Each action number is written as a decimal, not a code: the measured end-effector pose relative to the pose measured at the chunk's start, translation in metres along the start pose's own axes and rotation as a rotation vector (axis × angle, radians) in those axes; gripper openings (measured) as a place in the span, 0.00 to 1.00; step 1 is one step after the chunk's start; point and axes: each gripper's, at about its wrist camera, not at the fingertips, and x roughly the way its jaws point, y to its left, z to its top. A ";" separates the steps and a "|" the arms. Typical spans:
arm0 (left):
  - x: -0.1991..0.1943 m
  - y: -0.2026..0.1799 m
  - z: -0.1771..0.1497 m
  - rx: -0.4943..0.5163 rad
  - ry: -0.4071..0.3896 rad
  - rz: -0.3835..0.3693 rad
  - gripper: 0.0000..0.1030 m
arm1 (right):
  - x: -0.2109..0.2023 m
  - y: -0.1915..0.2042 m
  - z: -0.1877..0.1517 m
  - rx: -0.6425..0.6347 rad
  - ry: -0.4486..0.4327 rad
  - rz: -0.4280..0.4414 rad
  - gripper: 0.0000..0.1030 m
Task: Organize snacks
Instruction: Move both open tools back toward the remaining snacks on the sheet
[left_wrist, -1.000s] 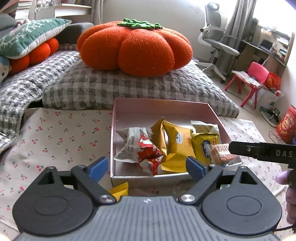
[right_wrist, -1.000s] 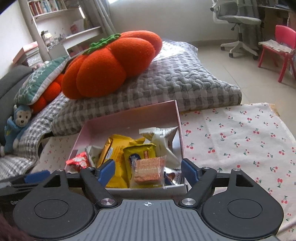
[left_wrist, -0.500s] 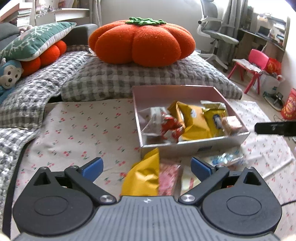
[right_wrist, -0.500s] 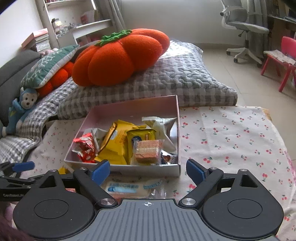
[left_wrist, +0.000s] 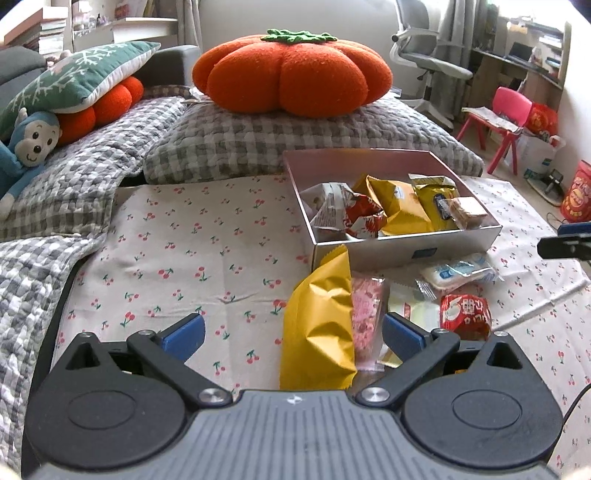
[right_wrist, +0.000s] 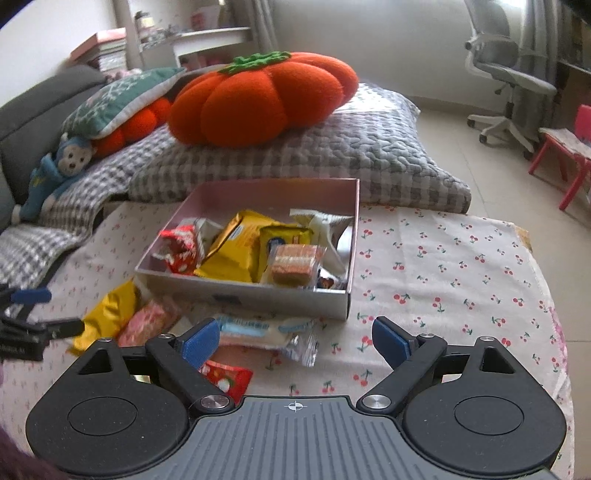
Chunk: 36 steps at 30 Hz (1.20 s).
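Observation:
A pink open box (left_wrist: 406, 254) on the cherry-print cloth holds several snacks: yellow packets (left_wrist: 397, 206), a red one, a white one and a wrapped wafer (left_wrist: 467, 212). In front of the box lie a yellow packet (left_wrist: 317, 325), a pink packet (left_wrist: 365, 317), a white-blue packet (left_wrist: 458, 271) and a red packet (left_wrist: 465, 317). My left gripper (left_wrist: 291, 332) hovers open over the yellow and pink packets, pads clear of them. My right gripper (right_wrist: 295, 338) stands open above the white-blue packet (right_wrist: 258, 330), short of the box (right_wrist: 258, 299), holding nothing.
An orange pumpkin cushion (left_wrist: 291, 74) rests on a grey checked pillow (left_wrist: 295, 147) behind the box. A monkey plush (left_wrist: 26, 147) sits far left. An office chair (right_wrist: 509, 77) and a red child's chair (left_wrist: 506, 118) stand on the floor to the right.
Both grippers pulled back from the box and their jaws widened. The wafer that was between the right fingers now lies in the box. Loose packets in front of the box came into view.

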 end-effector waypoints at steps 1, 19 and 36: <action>0.000 0.000 -0.001 0.000 0.001 -0.001 0.99 | -0.001 0.001 -0.002 -0.011 0.002 0.001 0.89; 0.022 -0.008 -0.025 -0.019 0.039 -0.030 0.99 | 0.009 0.028 -0.036 -0.205 0.061 0.013 0.89; 0.031 -0.013 -0.037 0.039 -0.029 -0.056 0.87 | 0.043 0.045 -0.051 -0.259 0.115 0.065 0.89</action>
